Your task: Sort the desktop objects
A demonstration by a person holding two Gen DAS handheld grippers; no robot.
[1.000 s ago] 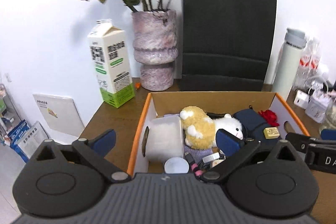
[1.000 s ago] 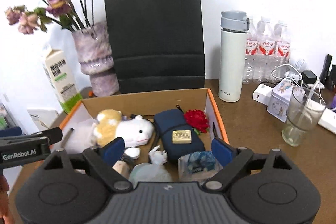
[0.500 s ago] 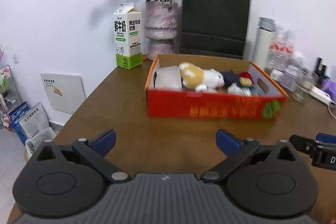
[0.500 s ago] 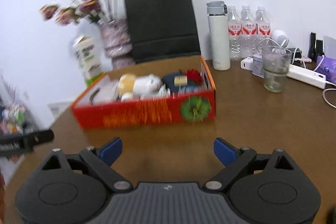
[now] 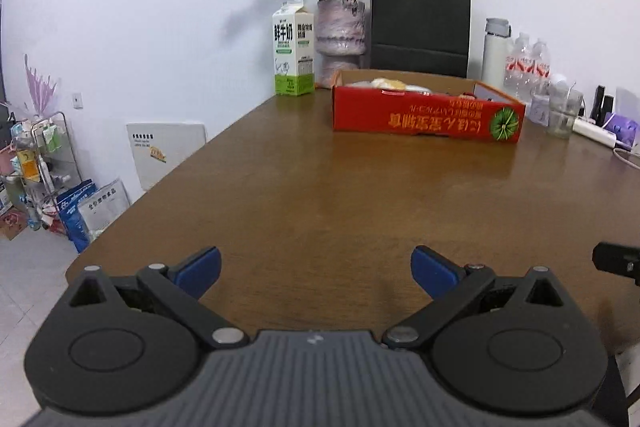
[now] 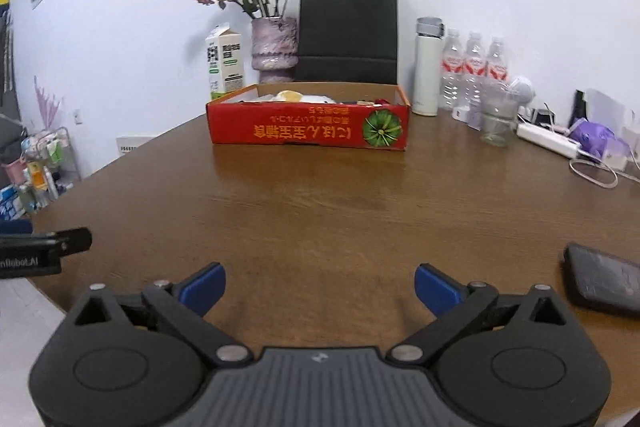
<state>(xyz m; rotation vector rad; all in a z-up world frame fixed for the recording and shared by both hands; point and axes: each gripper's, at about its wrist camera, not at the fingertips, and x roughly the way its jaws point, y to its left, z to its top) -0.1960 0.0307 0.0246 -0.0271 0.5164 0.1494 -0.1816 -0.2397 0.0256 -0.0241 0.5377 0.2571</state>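
Note:
A red cardboard box point(image 5: 426, 117) stands at the far side of the brown table point(image 5: 340, 195); it also shows in the right wrist view point(image 6: 308, 127). Tops of a plush toy point(image 6: 289, 95) and other items show above its rim. My left gripper point(image 5: 316, 269) is open and empty, low over the table's near edge, far from the box. My right gripper point(image 6: 318, 287) is open and empty, also near the front edge. The left gripper's body point(image 6: 44, 247) shows at the left of the right wrist view.
Behind the box stand a milk carton point(image 5: 293, 49), a vase of dried roses point(image 5: 340, 31), a black paper bag point(image 5: 420, 27), a white thermos point(image 6: 428, 67) and water bottles point(image 6: 474, 67). A glass point(image 6: 496, 123), power strip point(image 6: 548, 141) and cables lie right. A black phone point(image 6: 604, 281) lies near right.
Both grippers have pulled back from over the box to the table's near edge and dropped lower. The box now looks far and small. Both stay open and empty.

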